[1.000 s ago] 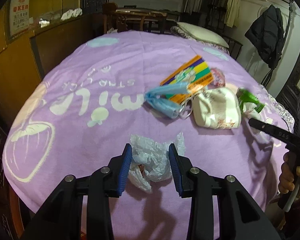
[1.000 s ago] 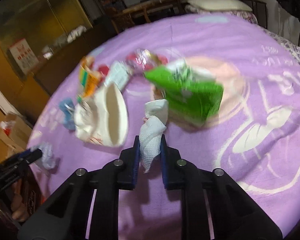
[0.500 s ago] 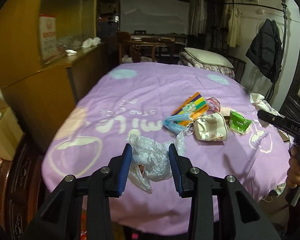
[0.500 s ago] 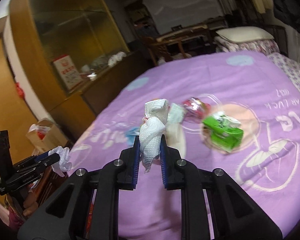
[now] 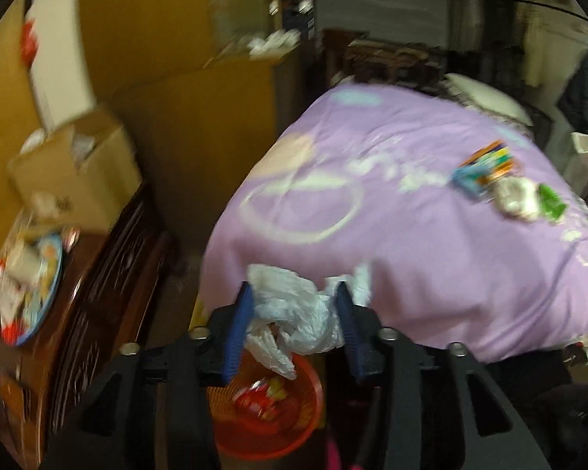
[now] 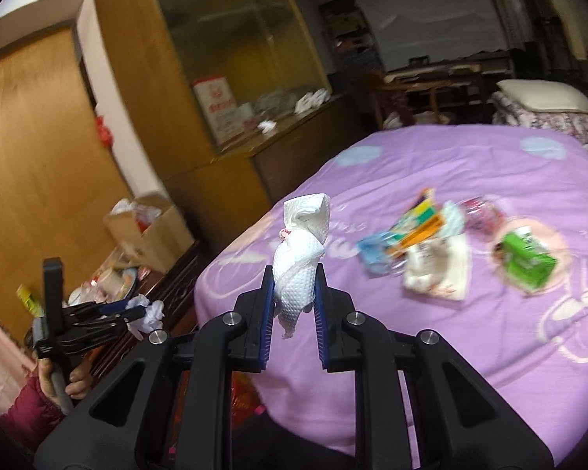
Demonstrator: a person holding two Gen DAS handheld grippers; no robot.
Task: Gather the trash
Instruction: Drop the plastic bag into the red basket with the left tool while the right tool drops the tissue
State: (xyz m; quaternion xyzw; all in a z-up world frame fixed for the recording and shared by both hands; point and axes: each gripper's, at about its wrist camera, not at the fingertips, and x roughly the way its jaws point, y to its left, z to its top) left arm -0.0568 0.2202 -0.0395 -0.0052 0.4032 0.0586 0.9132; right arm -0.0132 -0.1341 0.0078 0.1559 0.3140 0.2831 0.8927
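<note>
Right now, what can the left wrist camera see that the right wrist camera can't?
Only the left wrist view shows the red basket on the floor, with wrappers in it, right under the left gripper, whose jaws are opening around a crumpled plastic bag.

Only the right wrist view shows the right gripper shut on a white paper towel, and the hand holding the other tool.

Both show the purple bedspread with its litter, and the cardboard box.
</note>
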